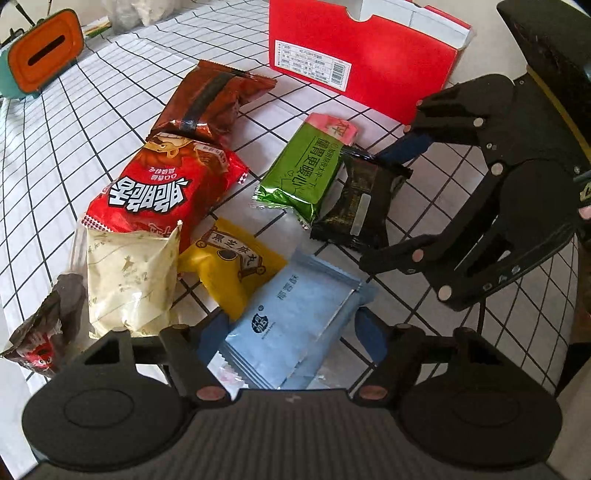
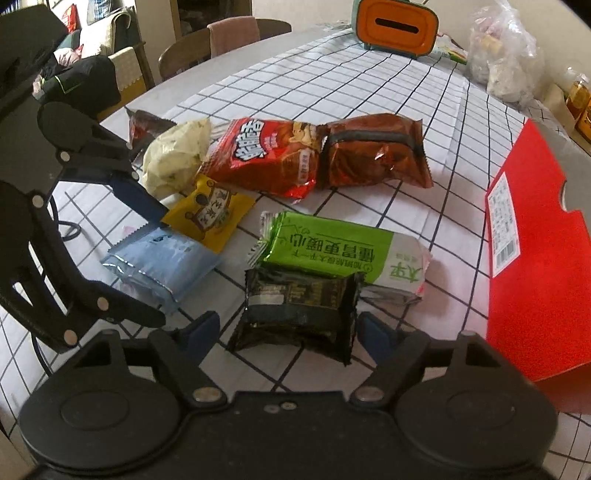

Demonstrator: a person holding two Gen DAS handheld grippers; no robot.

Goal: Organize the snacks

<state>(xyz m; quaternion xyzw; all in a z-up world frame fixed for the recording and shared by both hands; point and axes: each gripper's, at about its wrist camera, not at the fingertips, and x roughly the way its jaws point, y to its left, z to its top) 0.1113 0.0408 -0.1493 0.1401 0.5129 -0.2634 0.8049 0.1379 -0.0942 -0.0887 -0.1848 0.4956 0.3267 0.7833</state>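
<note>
Several snack packets lie on the checked tablecloth. My left gripper (image 1: 291, 332) is open, its fingers on either side of the light blue packet (image 1: 291, 328); it also shows in the right wrist view (image 2: 166, 262). My right gripper (image 2: 288, 330) is open around the black packet (image 2: 299, 310), which lies against the green packet (image 2: 332, 247). In the left wrist view the black packet (image 1: 360, 206) and green packet (image 1: 303, 170) sit mid-table. A yellow packet (image 1: 232, 262), a cream packet (image 1: 129, 280), a red packet (image 1: 166, 192) and a brown packet (image 1: 210, 99) lie to the left.
An open red box (image 1: 362, 62) stands at the back; in the right wrist view the red box (image 2: 532, 258) is on the right. An orange and teal tissue box (image 2: 395, 27) and a clear plastic bag (image 2: 502, 55) sit at the far edge. Chairs (image 2: 184, 51) stand beyond the table.
</note>
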